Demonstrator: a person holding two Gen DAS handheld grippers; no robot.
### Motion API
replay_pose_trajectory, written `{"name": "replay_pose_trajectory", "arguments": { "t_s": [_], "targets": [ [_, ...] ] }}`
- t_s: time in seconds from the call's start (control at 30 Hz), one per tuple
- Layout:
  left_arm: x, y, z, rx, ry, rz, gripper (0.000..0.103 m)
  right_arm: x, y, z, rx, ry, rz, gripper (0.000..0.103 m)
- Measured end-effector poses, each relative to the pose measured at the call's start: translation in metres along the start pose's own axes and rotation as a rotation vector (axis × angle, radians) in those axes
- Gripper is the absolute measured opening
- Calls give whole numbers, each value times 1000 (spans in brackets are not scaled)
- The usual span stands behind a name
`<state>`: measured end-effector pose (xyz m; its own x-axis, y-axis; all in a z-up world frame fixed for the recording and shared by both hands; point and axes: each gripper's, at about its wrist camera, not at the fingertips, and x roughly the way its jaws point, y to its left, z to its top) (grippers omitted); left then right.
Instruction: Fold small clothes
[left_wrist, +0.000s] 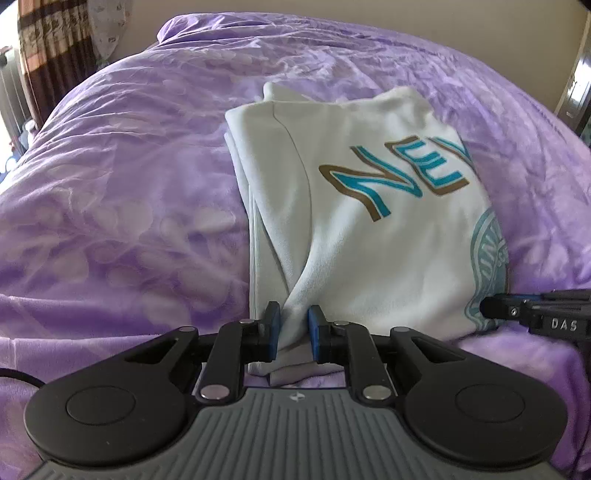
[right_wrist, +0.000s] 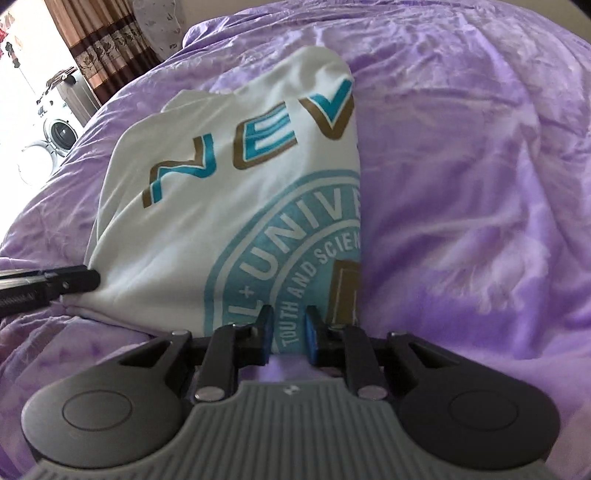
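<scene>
A white T-shirt (left_wrist: 369, 229) with teal and gold "NEV" lettering and a teal round seal lies folded lengthwise on the purple bedspread (left_wrist: 129, 192). My left gripper (left_wrist: 293, 325) is shut on the shirt's near left hem corner, cloth bunched between the blue pads. My right gripper (right_wrist: 288, 332) is shut on the near right hem of the shirt (right_wrist: 229, 206), over the seal print. The right gripper's tip also shows at the right edge of the left wrist view (left_wrist: 535, 314), and the left one at the left edge of the right wrist view (right_wrist: 55, 284).
The purple bedspread (right_wrist: 480, 221) covers the whole bed around the shirt. A brown patterned curtain (left_wrist: 48, 48) hangs at the far left. A washing machine (right_wrist: 59, 129) stands beyond the bed's left side. A beige wall lies behind the bed.
</scene>
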<state>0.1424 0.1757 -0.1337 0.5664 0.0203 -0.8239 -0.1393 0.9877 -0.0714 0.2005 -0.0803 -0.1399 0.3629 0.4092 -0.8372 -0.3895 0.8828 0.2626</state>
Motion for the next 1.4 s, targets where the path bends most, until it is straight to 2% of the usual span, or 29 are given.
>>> {"name": "replay_pose_trajectory", "arguments": {
  "t_s": [0.17, 0.3, 0.37, 0.43, 0.47, 0.6, 0.67, 0.77, 0.8, 0.97, 1.03, 1.17, 1.4],
  "targets": [
    [0, -7, -3, 36, -16, 26, 20, 7, -5, -6, 17, 0, 16, 11],
    [-6, -7, -2, 29, -25, 29, 22, 5, 1, -3, -8, 3, -4, 11],
    [-18, -11, 0, 39, -55, 46, 24, -1, 7, 2, -16, 0, -20, 12],
    [-38, -17, 0, 49, -107, 64, 24, -12, 15, 6, -21, -14, -36, 17],
    [-48, -18, 1, 48, -128, 66, 24, -20, 19, 7, -23, -31, -41, 24],
    [-93, -25, 5, 26, -210, 73, 31, -60, 39, 12, -77, -142, -78, 30],
    [-118, -33, 7, 35, -268, 97, 35, -85, 50, 14, -92, -212, -88, 36],
    [-154, -44, 6, 36, -351, 118, 50, -126, 68, 14, -113, -325, -94, 39],
    [-165, -48, 4, 32, -376, 119, 54, -139, 74, 12, -123, -361, -96, 43],
    [-203, -66, -14, 19, -484, 137, 64, -196, 95, -8, -143, -501, -108, 55],
    [-211, -72, -23, 31, -493, 160, 69, -212, 102, -16, -146, -533, -107, 58],
    [-216, -74, -39, 37, -475, 187, 73, -234, 114, -40, -168, -556, -97, 66],
    [-206, -74, -57, -10, -402, 204, 73, -240, 124, -78, -191, -516, -110, 75]
  ]
}}
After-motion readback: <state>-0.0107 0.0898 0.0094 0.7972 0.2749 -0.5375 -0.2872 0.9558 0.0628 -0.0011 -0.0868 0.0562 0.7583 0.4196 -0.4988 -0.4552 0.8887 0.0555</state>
